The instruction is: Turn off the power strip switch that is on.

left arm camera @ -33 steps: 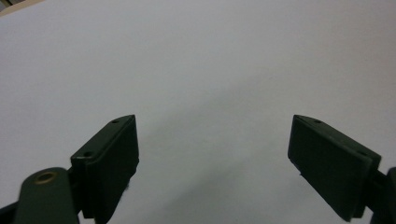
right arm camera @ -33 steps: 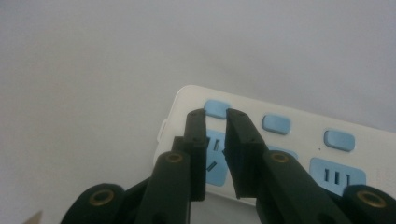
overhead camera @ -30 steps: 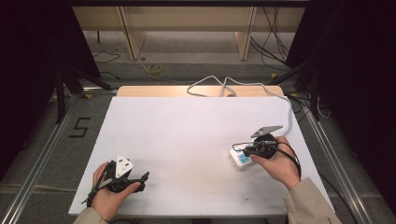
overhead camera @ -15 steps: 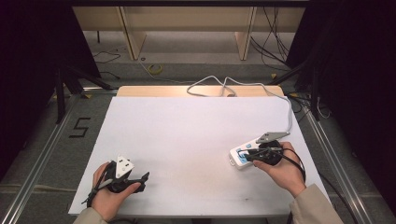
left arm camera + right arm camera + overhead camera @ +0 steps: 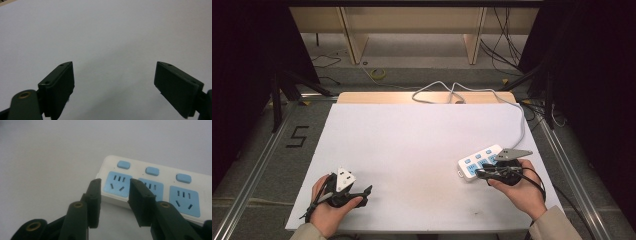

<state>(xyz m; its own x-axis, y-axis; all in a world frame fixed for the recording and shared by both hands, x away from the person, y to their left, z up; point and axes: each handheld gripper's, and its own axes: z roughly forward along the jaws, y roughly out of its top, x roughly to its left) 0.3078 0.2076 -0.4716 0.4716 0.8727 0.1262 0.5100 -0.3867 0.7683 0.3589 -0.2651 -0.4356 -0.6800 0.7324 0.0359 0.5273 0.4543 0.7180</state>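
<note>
A white power strip (image 5: 480,161) with blue sockets and blue switches lies flat near the table's right edge. Its white cable (image 5: 522,125) runs up the right side to the back. My right gripper (image 5: 478,173) points left at the strip's near end. In the right gripper view the strip (image 5: 160,187) lies just beyond my right gripper (image 5: 115,182). Its jaws have just been opening, and they stand apart with nothing between them. My left gripper (image 5: 365,191) rests at the front left. Seen from its own camera, the left gripper (image 5: 113,65) is wide open over the bare white tabletop (image 5: 105,32).
The white tabletop (image 5: 412,145) has a wooden strip along its back edge (image 5: 377,97), where the cable lies in loops (image 5: 447,92). Metal rails (image 5: 257,165) flank the table on both sides. Furniture legs and loose cables stand on the floor beyond.
My right hand has drawn back to the right and toward the near edge, uncovering more of the power strip, and its jaws have parted. The left hand has stayed where it was.
</note>
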